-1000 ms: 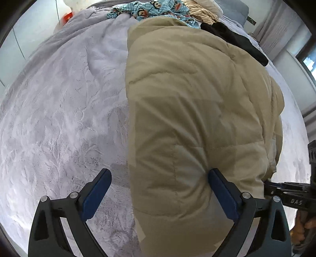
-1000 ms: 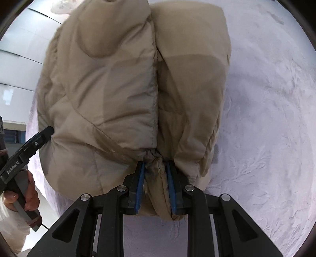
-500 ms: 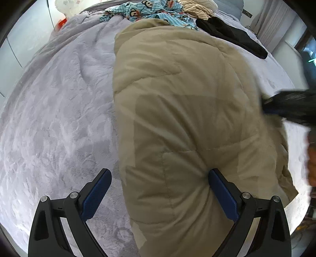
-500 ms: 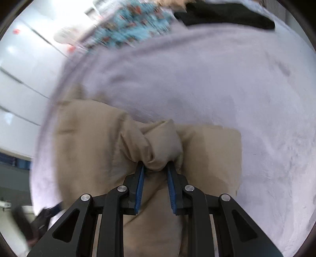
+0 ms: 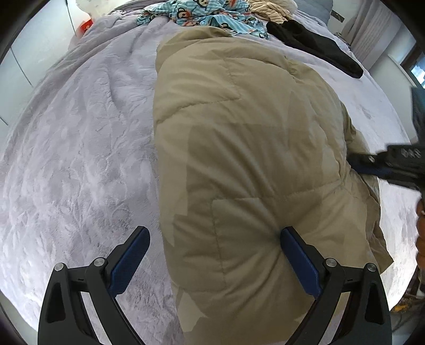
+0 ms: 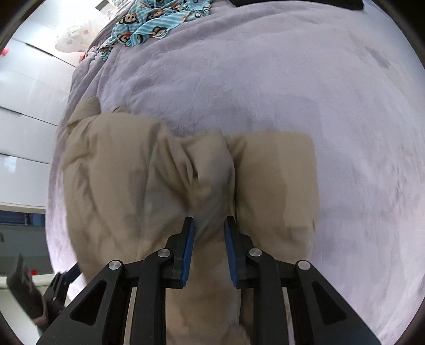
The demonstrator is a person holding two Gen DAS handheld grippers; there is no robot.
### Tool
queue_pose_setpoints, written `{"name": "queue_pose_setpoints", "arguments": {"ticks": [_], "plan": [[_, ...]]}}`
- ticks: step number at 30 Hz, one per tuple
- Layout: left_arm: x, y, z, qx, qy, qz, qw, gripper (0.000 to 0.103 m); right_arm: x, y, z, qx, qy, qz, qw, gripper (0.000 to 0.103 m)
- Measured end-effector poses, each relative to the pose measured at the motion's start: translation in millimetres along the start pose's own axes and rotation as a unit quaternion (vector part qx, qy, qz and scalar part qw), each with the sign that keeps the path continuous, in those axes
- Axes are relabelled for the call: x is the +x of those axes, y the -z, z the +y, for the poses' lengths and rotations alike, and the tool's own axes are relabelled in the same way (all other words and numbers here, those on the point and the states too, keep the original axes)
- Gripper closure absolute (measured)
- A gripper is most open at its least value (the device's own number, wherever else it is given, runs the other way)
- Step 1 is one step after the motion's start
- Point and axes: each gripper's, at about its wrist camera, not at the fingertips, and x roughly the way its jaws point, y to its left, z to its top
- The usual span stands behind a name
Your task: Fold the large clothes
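While the left gripper [image 5: 215, 238] gapes over the tan jacket [image 5: 247, 148], the right gripper [image 6: 209, 233] pinches its bunched fold.

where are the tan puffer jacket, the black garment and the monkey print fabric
tan puffer jacket [image 5: 239, 148]: left wrist view, on its quilted upper panel.
black garment [image 5: 316, 45]: left wrist view, mid-length of the dark cloth at the bed's far end.
monkey print fabric [image 6: 148, 24]: right wrist view, on its blue striped middle.

My matt black plastic right claw [image 6: 208, 233], pads blue rubber, pinches the tan jacket [image 5: 239, 159], quilted matt cloth. At twelve o'clock spreads plush, embossed lilac blanket [image 6: 252, 69].
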Motion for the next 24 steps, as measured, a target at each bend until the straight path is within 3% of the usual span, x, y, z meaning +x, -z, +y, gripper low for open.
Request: {"name": "queue_pose_setpoints", "arguments": {"ticks": [6,8,14,19,24], "plan": [[-12,4,-2,-0.004,-0.005,0.003,1.0,0.003,-30,40,0,0.013,-0.013,0.002,1.0,0.075],[-16,7,-2,-0.002,-0.004,0.004,1.0,0.003,-38,54,2,0.013,-0.007,-0.002,1.0,0.068],[-29,13,-3,0.011,-0.001,0.002,0.9999,0.003,-51,86,-2,0.04,-0.013,-0.001,0.999,0.067],[-43,18,-4,0.022,-0.011,-0.007,0.9997,0.003,-55,101,-6,0.057,-0.009,0.002,0.998,0.066],[-59,21,-2,0.007,-0.016,-0.015,0.9997,0.003,-62,103,1,0.038,-0.005,-0.003,0.999,0.059]]}}
